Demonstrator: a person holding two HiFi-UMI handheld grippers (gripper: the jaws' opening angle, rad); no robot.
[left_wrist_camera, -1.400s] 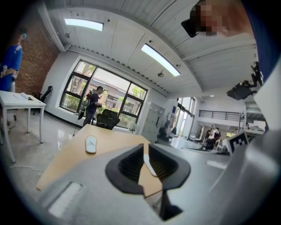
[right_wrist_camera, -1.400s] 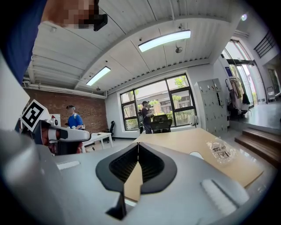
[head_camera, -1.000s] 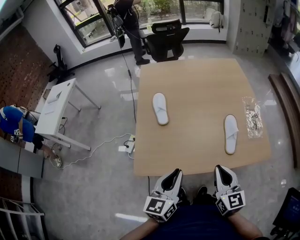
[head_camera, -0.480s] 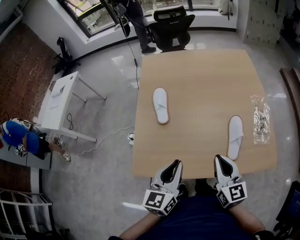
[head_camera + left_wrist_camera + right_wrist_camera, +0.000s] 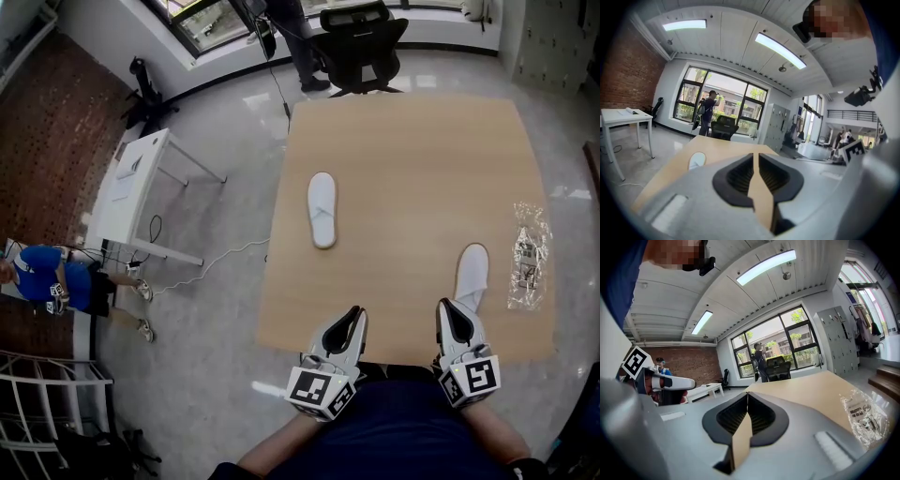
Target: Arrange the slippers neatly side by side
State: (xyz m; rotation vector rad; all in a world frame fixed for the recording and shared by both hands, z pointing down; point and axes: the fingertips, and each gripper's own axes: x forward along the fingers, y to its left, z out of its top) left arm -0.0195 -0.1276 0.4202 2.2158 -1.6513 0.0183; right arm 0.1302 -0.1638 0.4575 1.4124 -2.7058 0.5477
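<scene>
Two white slippers lie apart on the wooden table. One slipper rests left of the middle; it also shows small in the left gripper view as the left slipper. The other slipper lies near the front right, its near end hidden behind my right gripper. That gripper is shut and empty at the table's near edge. My left gripper is shut and empty too, over the near edge, well short of the left slipper. In each gripper view the jaws meet with nothing between them.
A clear plastic bag with small parts lies at the table's right edge, beside the right slipper. A black office chair stands at the far end. A white side table and a cable on the floor are to the left.
The head camera has moved forward over the table, so both slippers sit nearer to my grippers. The right gripper now overlaps the near end of the right slipper. Both stay shut.
</scene>
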